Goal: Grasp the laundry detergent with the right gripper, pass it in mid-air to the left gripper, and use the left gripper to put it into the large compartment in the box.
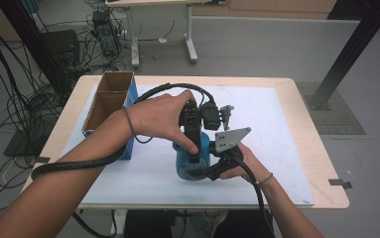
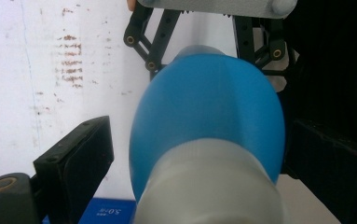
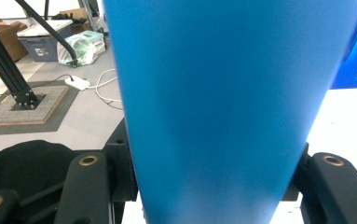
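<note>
A blue bottle (image 1: 203, 145) with a pale grey end stands on the white mat (image 1: 277, 148) at the middle of the table. My right gripper (image 1: 200, 172) comes in from the right and is shut on its body. In the right gripper view the blue bottle (image 3: 223, 107) sits between both jaws of the right gripper (image 3: 213, 186). My left gripper (image 1: 193, 151) reaches down over it from above. In the left gripper view its jaws stand either side of the bottle's grey end (image 2: 209, 186), with a clear gap at the left fingertip (image 2: 73, 161).
An open cardboard box (image 1: 109, 101) with blue sides stands at the left of the mat, close to the left forearm. The mat (image 2: 69, 60) has brown stains. Cables trail from both grippers. The right half of the mat is bare. Black frame posts stand on the floor beyond.
</note>
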### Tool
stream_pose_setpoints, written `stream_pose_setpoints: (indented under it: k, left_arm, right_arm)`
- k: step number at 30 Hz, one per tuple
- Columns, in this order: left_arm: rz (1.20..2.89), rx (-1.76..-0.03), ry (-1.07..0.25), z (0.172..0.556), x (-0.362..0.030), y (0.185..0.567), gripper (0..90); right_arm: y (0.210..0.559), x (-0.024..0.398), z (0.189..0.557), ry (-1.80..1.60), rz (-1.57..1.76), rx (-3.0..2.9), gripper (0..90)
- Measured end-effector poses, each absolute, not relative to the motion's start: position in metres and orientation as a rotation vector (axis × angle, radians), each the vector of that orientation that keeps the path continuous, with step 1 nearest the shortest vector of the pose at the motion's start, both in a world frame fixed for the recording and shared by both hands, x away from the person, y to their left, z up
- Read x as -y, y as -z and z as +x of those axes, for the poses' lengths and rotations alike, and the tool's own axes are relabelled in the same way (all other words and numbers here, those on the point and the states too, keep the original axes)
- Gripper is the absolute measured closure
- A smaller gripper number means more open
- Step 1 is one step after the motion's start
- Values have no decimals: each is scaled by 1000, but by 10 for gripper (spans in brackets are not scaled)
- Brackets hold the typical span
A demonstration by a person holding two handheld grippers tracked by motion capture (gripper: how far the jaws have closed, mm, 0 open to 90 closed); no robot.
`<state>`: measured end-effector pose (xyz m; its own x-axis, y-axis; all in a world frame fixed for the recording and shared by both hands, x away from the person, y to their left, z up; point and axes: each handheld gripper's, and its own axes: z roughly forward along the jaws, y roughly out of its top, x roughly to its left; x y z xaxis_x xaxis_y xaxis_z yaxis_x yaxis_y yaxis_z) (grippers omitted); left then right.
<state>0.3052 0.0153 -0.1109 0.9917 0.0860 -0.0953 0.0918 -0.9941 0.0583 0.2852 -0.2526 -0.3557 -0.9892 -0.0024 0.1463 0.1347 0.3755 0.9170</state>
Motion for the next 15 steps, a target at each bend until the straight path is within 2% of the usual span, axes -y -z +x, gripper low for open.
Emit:
stream_pose_setpoints:
  k: [15]
  left_arm:
    - [3070, -129, 135, 305, -14, 111, 81]
  right_arm:
    - [355, 255, 285, 1694, -123, 2503, 409]
